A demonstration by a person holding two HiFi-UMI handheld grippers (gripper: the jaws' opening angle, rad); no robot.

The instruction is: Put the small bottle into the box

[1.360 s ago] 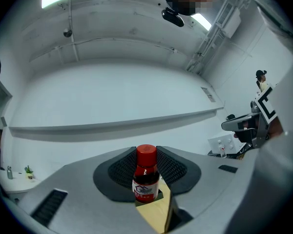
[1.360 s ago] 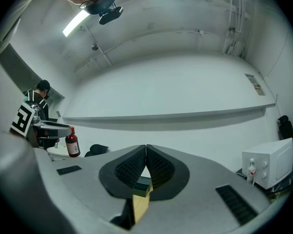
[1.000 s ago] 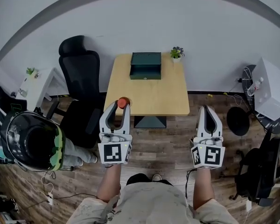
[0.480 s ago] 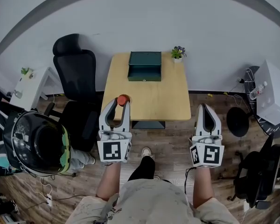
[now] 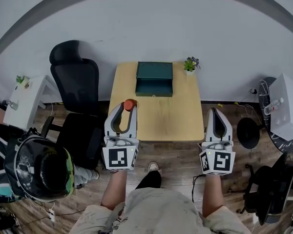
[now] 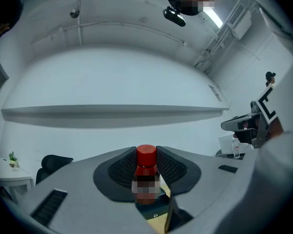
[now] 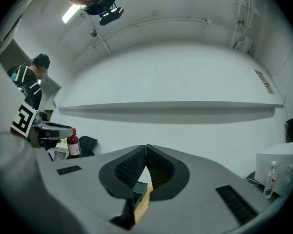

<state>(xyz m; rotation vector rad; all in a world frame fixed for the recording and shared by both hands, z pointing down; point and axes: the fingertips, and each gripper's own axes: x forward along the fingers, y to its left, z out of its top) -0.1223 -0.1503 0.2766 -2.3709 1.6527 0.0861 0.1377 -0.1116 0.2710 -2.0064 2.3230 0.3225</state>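
A small dark bottle with a red cap (image 6: 146, 177) stands upright between the ribbed pads of my left gripper (image 5: 127, 107), which is shut on it. From the head view only its red cap (image 5: 129, 104) shows, above the near left part of the wooden table (image 5: 178, 116). The dark green box (image 5: 154, 78) sits open at the table's far edge, well beyond the bottle. My right gripper (image 5: 218, 116) hangs shut and empty off the table's near right corner. The right gripper view also catches the bottle (image 7: 73, 144) far left.
A small potted plant (image 5: 190, 64) stands at the table's far right corner beside the box. A black office chair (image 5: 75, 84) is left of the table. A helmeted person (image 5: 41, 172) sits at lower left. A white cabinet with a water bottle (image 5: 272, 106) is at right.
The view has shifted: the table and box now sit slightly nearer and to the right. Both grippers keep the same pose, and the left one still holds the bottle.
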